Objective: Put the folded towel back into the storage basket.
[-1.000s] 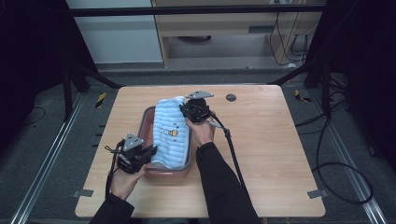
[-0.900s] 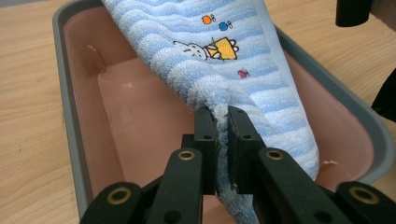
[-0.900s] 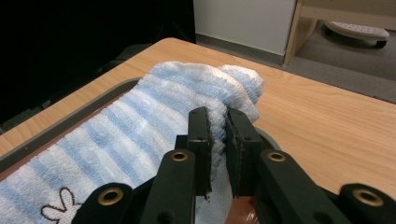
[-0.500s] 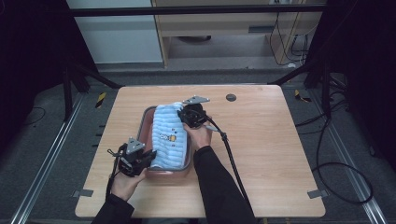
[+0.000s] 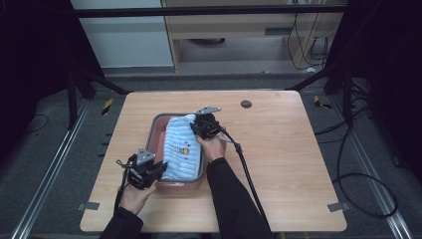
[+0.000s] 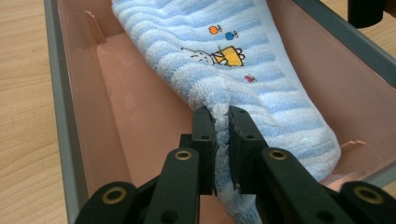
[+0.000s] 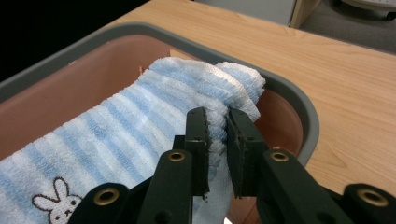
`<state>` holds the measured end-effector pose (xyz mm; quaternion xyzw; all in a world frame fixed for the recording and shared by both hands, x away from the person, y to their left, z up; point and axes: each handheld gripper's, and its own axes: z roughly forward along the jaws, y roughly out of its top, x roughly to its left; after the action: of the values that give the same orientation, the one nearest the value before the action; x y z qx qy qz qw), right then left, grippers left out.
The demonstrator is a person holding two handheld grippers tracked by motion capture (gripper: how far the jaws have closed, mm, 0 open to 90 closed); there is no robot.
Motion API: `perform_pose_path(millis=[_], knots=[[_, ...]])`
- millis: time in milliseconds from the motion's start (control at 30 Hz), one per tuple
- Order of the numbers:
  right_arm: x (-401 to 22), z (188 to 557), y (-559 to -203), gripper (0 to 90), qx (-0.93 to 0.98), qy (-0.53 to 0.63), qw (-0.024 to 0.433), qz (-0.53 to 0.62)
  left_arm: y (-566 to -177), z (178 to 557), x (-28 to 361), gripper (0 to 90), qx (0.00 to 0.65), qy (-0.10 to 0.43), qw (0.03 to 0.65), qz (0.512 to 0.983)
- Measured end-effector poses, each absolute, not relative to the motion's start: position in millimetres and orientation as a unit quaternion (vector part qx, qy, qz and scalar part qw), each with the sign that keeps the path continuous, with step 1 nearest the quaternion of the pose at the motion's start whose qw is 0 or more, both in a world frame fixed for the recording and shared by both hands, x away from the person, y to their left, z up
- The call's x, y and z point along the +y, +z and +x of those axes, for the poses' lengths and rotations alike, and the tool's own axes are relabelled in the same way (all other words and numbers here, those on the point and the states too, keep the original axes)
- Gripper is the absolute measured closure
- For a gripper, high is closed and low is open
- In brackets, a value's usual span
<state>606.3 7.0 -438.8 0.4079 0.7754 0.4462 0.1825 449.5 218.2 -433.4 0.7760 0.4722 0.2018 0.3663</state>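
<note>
A folded blue-and-white striped towel (image 5: 179, 147) with a small rabbit print (image 6: 219, 55) lies in a pink tub with a grey rim (image 5: 157, 124). My left gripper (image 5: 155, 172) is at the towel's near left corner and is shut on a fold of the cloth (image 6: 222, 116). My right gripper (image 5: 198, 127) is at the far right corner, shut on the towel's edge (image 7: 217, 119) just above the tub's rim (image 7: 299, 100). The towel hangs between the two grips, low inside the tub.
The tub stands left of centre on a wooden table (image 5: 288, 149). A black round cap (image 5: 246, 104) sits in the tabletop at the back. The right gripper's cable (image 5: 249, 174) trails along the person's sleeve. Dark floor and metal frame rails surround the table.
The right gripper has sunk a little with its towel corner, bringing the towel lower into the tub. The left gripper has stayed where it was.
</note>
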Motion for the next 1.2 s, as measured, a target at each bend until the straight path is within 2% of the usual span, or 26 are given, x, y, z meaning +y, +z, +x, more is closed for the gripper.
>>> perform_pose_path(millis=[267, 333, 400, 600, 667, 767, 1200], knots=[[4, 607, -441, 66.4, 0.785, 0.432, 0.187, 0.403, -435, 450, 220, 66.5, 0.487, 0.205, 0.357, 0.77], [2, 606, -439, 63.5, 0.782, 0.435, 0.192, 0.403, -434, 448, 218, 61.9, 0.501, 0.186, 0.368, 0.761], [0, 604, -435, 60.6, 0.778, 0.442, 0.194, 0.402, -431, 449, 223, 59.2, 0.488, 0.214, 0.367, 0.763], [-16, 596, -420, 49.3, 0.761, 0.468, 0.202, 0.402, -422, 445, 228, 49.2, 0.477, 0.227, 0.396, 0.751], [-25, 592, -415, 44.4, 0.75, 0.481, 0.198, 0.409, -419, 443, 229, 47.2, 0.475, 0.215, 0.407, 0.75], [-40, 589, -407, 36.9, 0.74, 0.492, 0.193, 0.416, -415, 443, 232, 44.7, 0.465, 0.226, 0.413, 0.75], [-104, 558, -390, 24.5, 0.727, 0.497, 0.206, 0.426, -410, 443, 237, 33.0, 0.446, 0.238, 0.421, 0.754]])
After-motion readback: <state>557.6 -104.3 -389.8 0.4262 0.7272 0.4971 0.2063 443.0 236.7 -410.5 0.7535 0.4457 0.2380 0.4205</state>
